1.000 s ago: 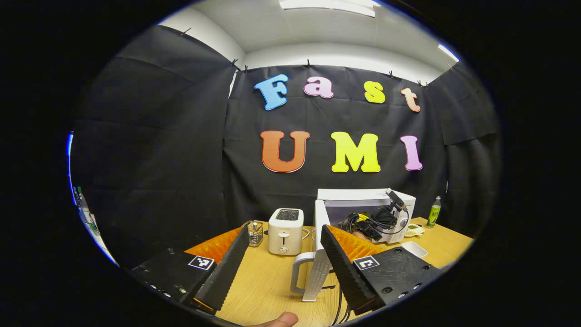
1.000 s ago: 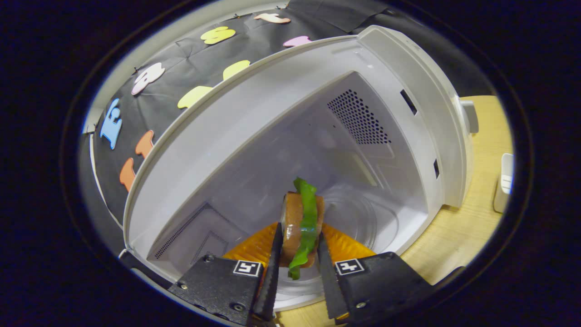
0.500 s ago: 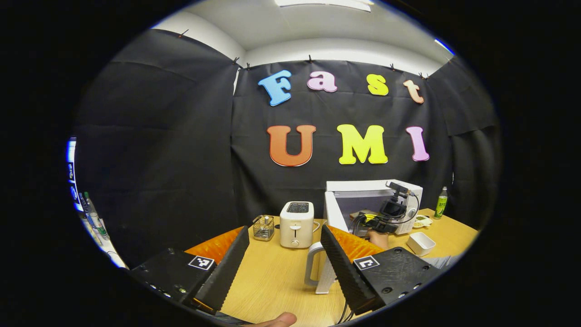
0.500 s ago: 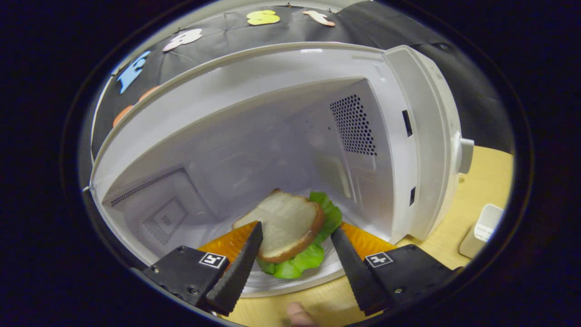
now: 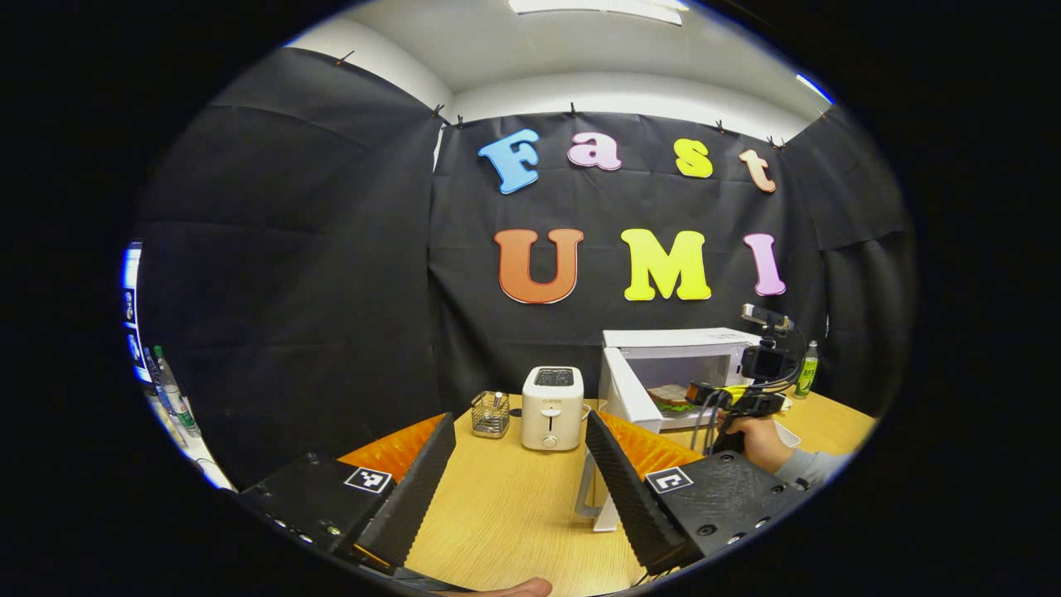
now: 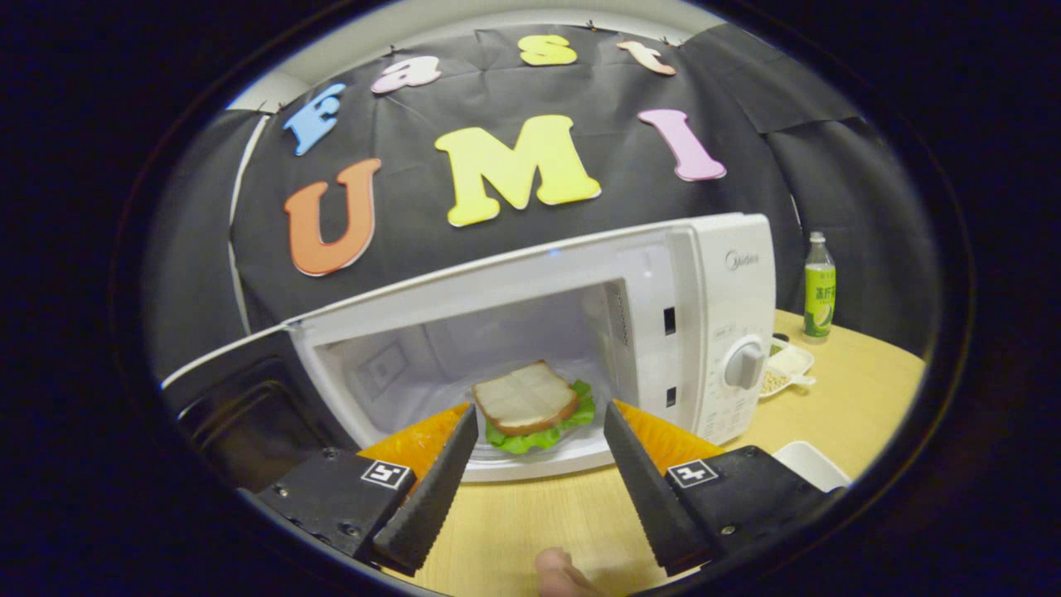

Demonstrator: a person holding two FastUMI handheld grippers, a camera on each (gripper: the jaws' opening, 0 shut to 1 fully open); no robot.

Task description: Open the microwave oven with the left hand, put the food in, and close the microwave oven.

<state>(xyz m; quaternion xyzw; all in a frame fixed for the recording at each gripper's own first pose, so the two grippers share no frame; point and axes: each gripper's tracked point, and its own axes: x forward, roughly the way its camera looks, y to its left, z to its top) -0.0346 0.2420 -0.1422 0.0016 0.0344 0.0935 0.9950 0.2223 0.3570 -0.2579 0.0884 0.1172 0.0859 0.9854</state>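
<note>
My right tool (image 6: 535,464) hangs with its fingers spread wide and nothing between them, just in front of the microwave (image 6: 580,332) mouth and above the worktop (image 6: 854,406). Beyond the fingertips the sandwich (image 6: 530,402), bread on top with green lettuce sticking out underneath, lies flat on the floor of the oven cavity, clear of both fingers. The microwave door (image 6: 240,398) stands swung open to the left of the cavity, and the control dial (image 6: 743,362) sits on the panel to the right. Farther right on the worktop I see a small dish (image 6: 783,365) near the oven, a green bottle (image 6: 819,286) upright behind it, and a white tray (image 6: 808,464) just past my right finger.

My left tool (image 5: 522,481) is also wide open and empty, held over bare worktop (image 5: 497,497) well back from the oven. From the left gripper view the microwave (image 5: 680,361) sits toward the right with its door (image 5: 630,394) open and the sandwich (image 5: 671,396) visible inside. The right tool (image 5: 750,390) and the hand (image 5: 758,439) holding it are in front of the opening. A white toaster (image 5: 552,408) stands left of the oven, with a small wire basket (image 5: 491,413) beside it.
</note>
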